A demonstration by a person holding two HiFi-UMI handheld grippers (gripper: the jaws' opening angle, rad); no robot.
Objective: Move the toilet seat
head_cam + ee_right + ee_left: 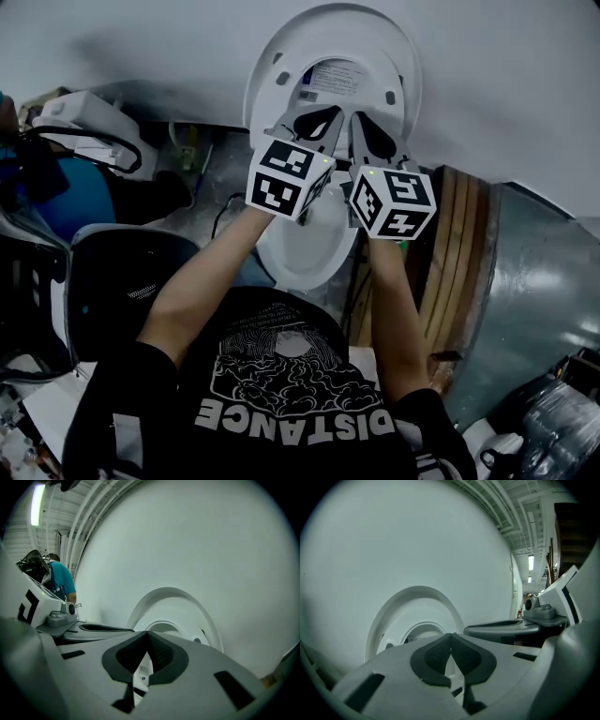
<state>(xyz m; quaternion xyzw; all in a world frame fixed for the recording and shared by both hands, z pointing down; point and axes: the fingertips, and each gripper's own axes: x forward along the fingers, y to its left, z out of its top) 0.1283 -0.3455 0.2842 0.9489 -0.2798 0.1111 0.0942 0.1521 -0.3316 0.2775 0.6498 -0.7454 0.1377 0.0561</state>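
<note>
Shirt (pixel 281 375), black, reads DISTANCE. My left gripper (pixel 319 117) and right gripper (pixel 367 127) hover side by side above the bowl (pixel 305 253), both closed tight, nothing between the jaws. Beyond, the toilet seat (pixel 270 94) stands raised against the white wall (pixel 487 84), long axis running up it; the label (pixel 330 80) inside its ring is too small to read.

Black short-sleeved T-shirt (pixel 281 394), white line graphic and white block lettering on front. Left gripper (pixel 323 112) and right gripper (pixel 361 120): grey jaws, dark ribbed pads (pixel 161 653), each carrying white cube (pixel 289 178) with black square markers.
</note>
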